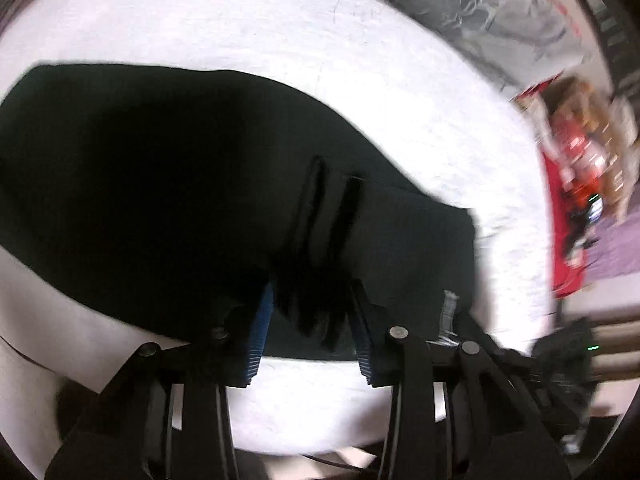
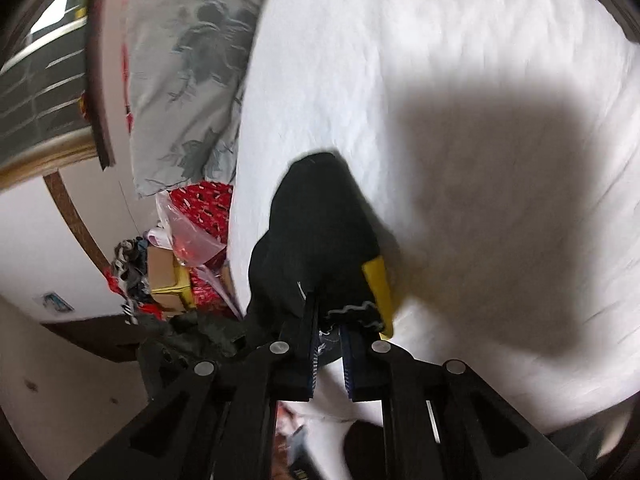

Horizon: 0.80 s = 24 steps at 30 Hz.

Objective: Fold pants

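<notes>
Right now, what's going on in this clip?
A person with a handheld claw in each hand is folding dark ribbed pants on a white bedsheet. The right claw is shut on a bunched dark end of the pants, beside a yellow patch. The left claw has a fold of the dark fabric between its blue-padded fingers; whether it is pinched is unclear. A grey floral quilt lies at the bed's far edge.

Both wrist views close above white bed (image 1: 280,40).
</notes>
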Each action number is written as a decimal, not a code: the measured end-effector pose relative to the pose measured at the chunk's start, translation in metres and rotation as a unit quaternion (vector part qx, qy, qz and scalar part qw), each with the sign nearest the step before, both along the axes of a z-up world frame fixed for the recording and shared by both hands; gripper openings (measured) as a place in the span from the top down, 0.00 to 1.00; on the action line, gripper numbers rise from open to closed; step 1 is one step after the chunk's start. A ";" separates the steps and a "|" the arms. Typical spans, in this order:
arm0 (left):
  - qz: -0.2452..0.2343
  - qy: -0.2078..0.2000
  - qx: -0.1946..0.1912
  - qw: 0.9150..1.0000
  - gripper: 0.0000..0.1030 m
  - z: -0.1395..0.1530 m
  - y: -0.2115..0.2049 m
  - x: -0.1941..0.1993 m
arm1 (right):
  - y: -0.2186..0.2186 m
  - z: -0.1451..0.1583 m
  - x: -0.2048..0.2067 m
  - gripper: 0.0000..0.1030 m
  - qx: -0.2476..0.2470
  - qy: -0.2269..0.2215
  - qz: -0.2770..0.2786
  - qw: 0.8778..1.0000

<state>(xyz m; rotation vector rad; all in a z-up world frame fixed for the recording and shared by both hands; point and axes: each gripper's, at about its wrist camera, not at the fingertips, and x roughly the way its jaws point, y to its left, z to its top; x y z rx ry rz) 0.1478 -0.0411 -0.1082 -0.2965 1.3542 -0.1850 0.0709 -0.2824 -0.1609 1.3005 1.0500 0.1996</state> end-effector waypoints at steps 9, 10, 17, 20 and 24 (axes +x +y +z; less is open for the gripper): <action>-0.032 -0.021 0.020 0.999 0.65 0.007 0.008 -0.014 | -0.006 -0.010 -0.006 0.79 0.010 0.028 0.023 0.999; -0.034 -0.024 0.020 0.999 0.64 0.010 0.012 -0.017 | -0.007 -0.005 -0.008 0.75 0.008 0.025 0.028 0.999; -0.006 -0.022 0.009 1.000 0.64 0.016 0.042 -0.027 | -0.019 0.039 -0.014 0.65 -0.047 -0.030 0.033 0.998; -0.004 -0.026 0.010 1.000 0.64 0.018 0.041 -0.030 | -0.014 0.045 -0.007 0.65 -0.054 -0.041 0.040 0.997; -0.007 -0.045 0.038 0.998 0.64 0.024 0.034 -0.030 | 0.005 0.048 0.005 0.65 -0.094 -0.050 0.073 0.992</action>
